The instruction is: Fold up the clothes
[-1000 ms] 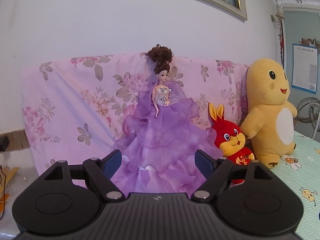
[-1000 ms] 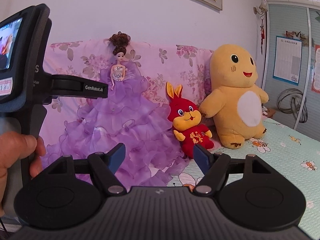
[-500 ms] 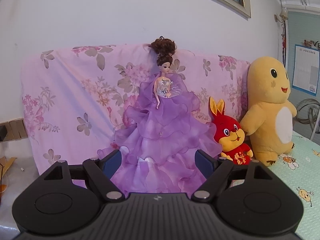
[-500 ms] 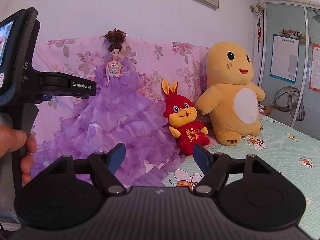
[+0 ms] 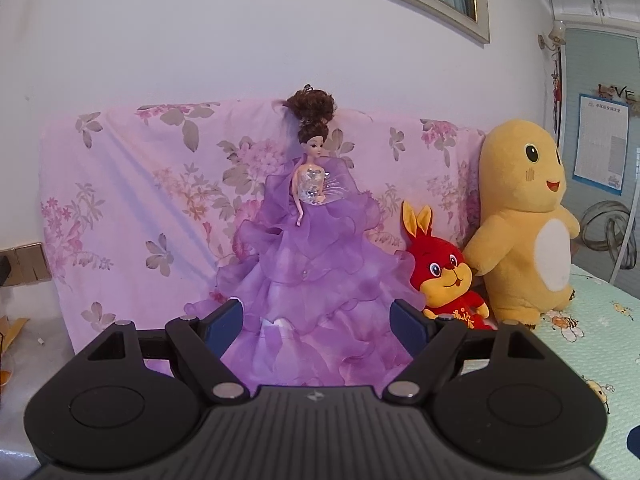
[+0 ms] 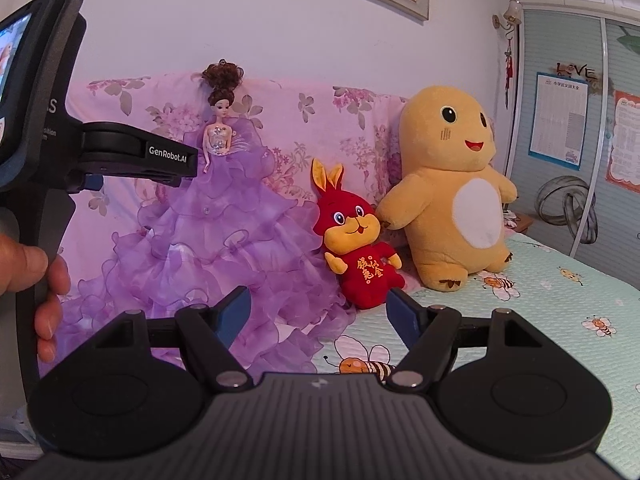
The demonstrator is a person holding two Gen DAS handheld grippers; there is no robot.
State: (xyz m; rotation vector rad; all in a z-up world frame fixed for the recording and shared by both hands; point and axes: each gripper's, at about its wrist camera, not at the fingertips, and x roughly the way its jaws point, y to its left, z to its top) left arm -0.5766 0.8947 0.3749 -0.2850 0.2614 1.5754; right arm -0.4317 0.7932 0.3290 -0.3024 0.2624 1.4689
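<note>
Presently your left tongs [image 5: 316, 314] and right tongs [image 6: 318, 312] gape wide, empty. They face the doll [image 5: 310, 240], so no clothes show.

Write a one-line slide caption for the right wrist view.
Open right gripper raised over the bee-print bed, facing a purple-gowned doll, red rabbit plush and yellow plush.

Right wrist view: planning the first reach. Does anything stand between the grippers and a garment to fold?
No garment to fold shows in either view. The left gripper and right gripper, both open, face a doll, a red rabbit plush and a yellow plush.
</note>
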